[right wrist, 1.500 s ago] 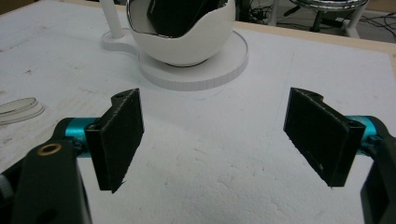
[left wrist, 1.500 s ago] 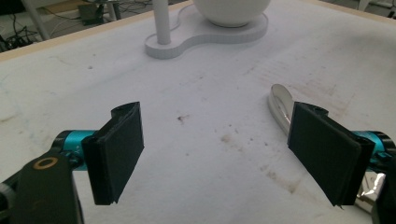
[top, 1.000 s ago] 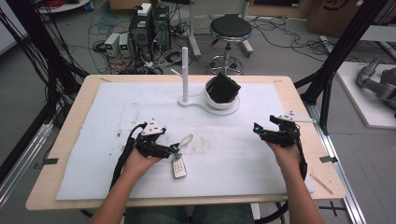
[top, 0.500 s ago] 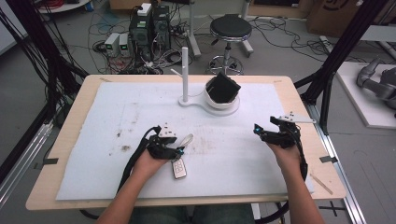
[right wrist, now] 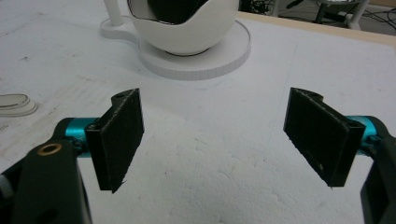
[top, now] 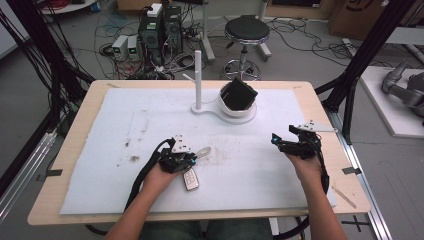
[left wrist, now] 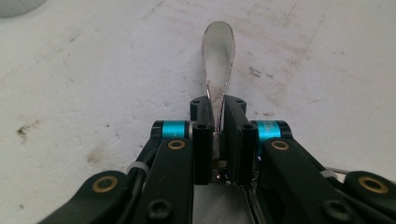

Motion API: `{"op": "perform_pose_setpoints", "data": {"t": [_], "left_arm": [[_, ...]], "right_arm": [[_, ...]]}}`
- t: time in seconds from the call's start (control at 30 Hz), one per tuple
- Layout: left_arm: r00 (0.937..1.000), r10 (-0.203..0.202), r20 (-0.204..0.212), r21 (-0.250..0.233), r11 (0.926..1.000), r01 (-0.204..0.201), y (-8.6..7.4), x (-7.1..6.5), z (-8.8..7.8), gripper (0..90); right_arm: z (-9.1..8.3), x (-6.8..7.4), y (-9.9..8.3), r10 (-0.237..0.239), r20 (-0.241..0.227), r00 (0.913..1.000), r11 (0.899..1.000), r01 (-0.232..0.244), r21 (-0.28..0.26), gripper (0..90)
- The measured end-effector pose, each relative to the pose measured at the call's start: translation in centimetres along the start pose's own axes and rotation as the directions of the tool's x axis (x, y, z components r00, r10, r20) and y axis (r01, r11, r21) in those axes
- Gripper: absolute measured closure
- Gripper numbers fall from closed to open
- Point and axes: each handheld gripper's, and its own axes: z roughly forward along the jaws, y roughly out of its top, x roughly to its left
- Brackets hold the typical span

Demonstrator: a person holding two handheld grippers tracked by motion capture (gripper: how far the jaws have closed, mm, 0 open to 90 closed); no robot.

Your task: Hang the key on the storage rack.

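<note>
Left gripper (left wrist: 218,126): its black jaws have just been closing and now pinch the near end of a clear, silvery, teardrop-shaped strap loop (left wrist: 217,60); the pads press the two sides of the loop together.

Key fob: a small grey rectangular remote (top: 190,179) lies on the mat just beside the left hand (top: 159,176), on the person's side of the gripper, and seems joined to the loop, though the joint is hidden under the gripper.

Loop, long axis: it runs straight out from the jaws, away from the person and toward the stand; the rounded free end rests on or just above the mat, and which of the two cannot be told.

Right gripper (right wrist: 215,135): jaws wide apart with nothing between them; it is held low over the white foam mat (top: 280,170), well apart from the fob.

Nearer hand: the left one by far, since it already has the loop; the right hand (top: 305,165) waits at the mat's right side.

Stand: a white round base with a thin upright peg (top: 197,75) and a white bowl holding something black (top: 238,95), beyond both grippers and near the mat's far edge.

Judgement: the loop's open end points roughly toward the peg, so hanging it there would mean lifting and carrying it forward and slightly right.

Risk: the thin strap could slip, or the fob could swing once lifted.
</note>
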Motion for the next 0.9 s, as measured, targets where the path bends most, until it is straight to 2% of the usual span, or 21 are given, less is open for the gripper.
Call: {"op": "perform_pose_setpoints", "data": {"t": [0.1, 0.2, 0.3, 0.37, 0.53, 0.73, 0.9], "left_arm": [[0.9998, -0.02, -0.001, -0.048, 0.9987, 0.02, 0.4, 0.3, -0.9, 81.7], [0.9983, -0.056, -0.014, -0.107, 0.9927, 0.054, 0.8, 0.7, -2.4, 81.7], [0.9948, -0.098, -0.027, -0.174, 0.9804, 0.092, 1.3, 1.4, -3.9, 81.7], [0.993, -0.111, -0.039, -0.197, 0.9752, 0.102, 1.6, 2.0, -4.5, 81.8], [0.9807, -0.174, -0.089, -0.261, 0.9544, 0.146, 2.4, 3.6, -5.6, 81.8], [0.9699, -0.212, -0.119, -0.311, 0.9358, 0.166, 3.7, 4.8, -6.0, 81.7], [0.9663, -0.224, -0.126, -0.345, 0.9231, 0.169, 4.9, 5.2, -6.2, 81.7]], "right_arm": [[0.0, -0.1, 0.0, 0.002, -0.002, 1.0, 1.0, -0.002, -0.002, 20.4], [0.0, -0.2, 0.0, 0.007, -0.003, 1.0, 1.0, -0.007, -0.011, 20.4], [0.0, -0.4, 0.1, 0.021, -0.002, 0.9998, 1.0, -0.021, -0.018, 20.4], [0.0, -0.5, 0.1, 0.023, -0.008, 0.9997, 0.999, -0.023, -0.027, 20.4], [0.1, -0.4, 0.1, 0.021, -0.015, 0.9997, 1.0, -0.021, -0.021, 20.4], [0.3, -0.2, 0.2, 0.007, -0.014, 0.9999, 1.0, -0.007, -0.016, 20.4], [0.4, -0.3, 0.2, 0.011, -0.009, 0.9999, 1.0, -0.011, -0.016, 20.4]]}}
